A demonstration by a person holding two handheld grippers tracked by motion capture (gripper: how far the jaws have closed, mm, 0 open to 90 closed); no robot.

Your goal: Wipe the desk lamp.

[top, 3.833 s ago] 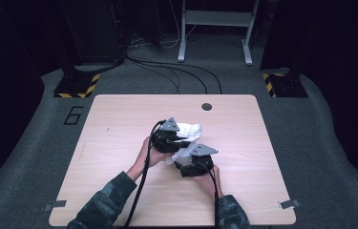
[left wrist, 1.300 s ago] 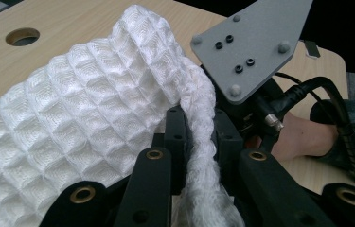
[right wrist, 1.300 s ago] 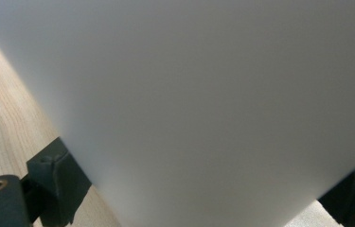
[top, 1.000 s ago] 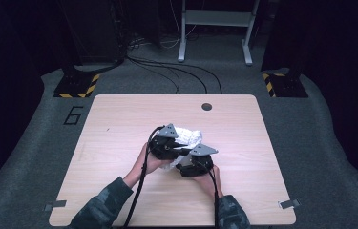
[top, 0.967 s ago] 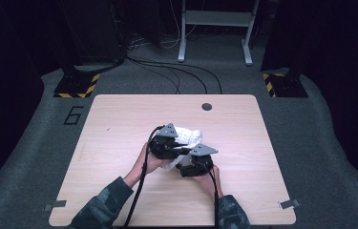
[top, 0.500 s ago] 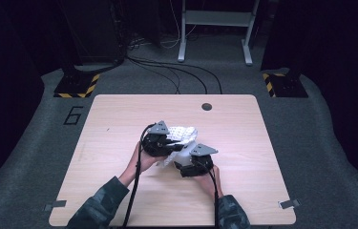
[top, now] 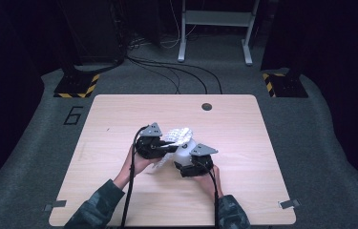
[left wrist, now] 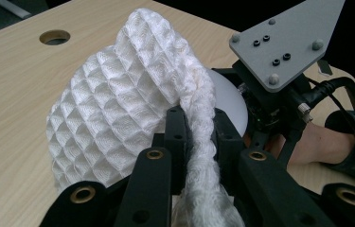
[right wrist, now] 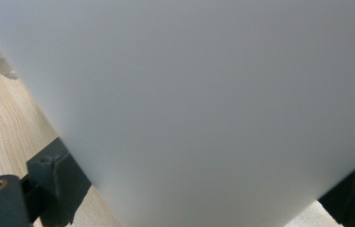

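A white waffle-weave cloth (top: 179,135) (left wrist: 118,99) lies draped over a smooth white container (top: 184,153) (left wrist: 229,101) at the middle of the wooden table (top: 114,124). My left gripper (top: 169,147) (left wrist: 198,130) is shut on a bunched fold of the cloth, which runs up between its two black jaws. My right gripper (top: 183,160) (right wrist: 199,189) holds the container from the right. One jaw sits on each side of its wall, which rises pale and blurred very close to the camera. The right gripper's grey plate (left wrist: 286,38) is just behind the cloth in the left gripper view.
A round cable hole (top: 206,106) (left wrist: 54,36) sits near the table's far edge. Both forearms in camouflage sleeves (top: 93,207) come in from the near edge. Black cables trail from the grippers. Stands and floor cables lie beyond the table.
My left gripper has moved a little to the left with the cloth fold in its jaws, stretching the cloth off the container. The right gripper and the container have stayed put.
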